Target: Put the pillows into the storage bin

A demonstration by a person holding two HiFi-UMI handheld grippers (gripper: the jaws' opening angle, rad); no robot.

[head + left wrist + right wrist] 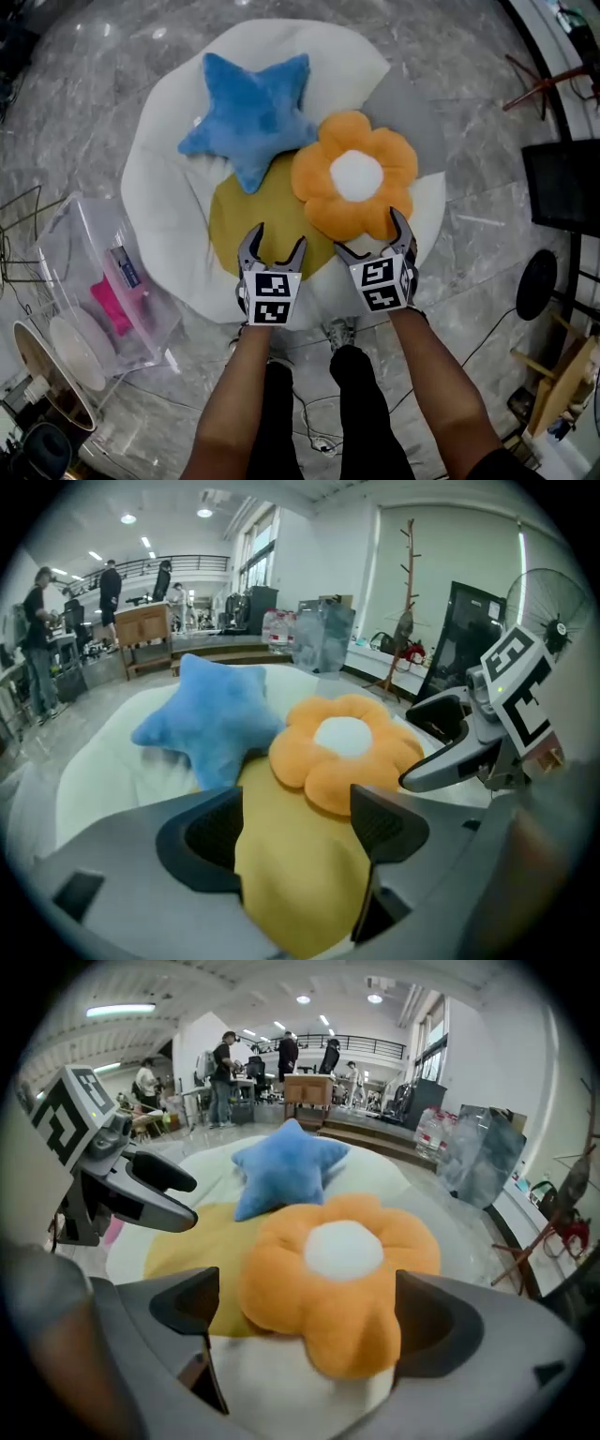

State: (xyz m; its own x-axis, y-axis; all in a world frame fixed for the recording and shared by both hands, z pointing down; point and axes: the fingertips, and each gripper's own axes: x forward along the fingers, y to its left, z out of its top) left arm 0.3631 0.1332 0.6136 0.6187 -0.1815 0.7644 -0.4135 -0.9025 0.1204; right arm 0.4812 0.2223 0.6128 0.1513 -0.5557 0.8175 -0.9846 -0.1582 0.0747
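Orange flower pillow point(354, 175) between spread jaws of the right tool point(367, 232)

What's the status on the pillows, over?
Left gripper open, over yellow patch. Right gripper open, jaws astride flower pillow near edge, not closed. Star pillow untouched; storage bin at left. Nothing blocking.
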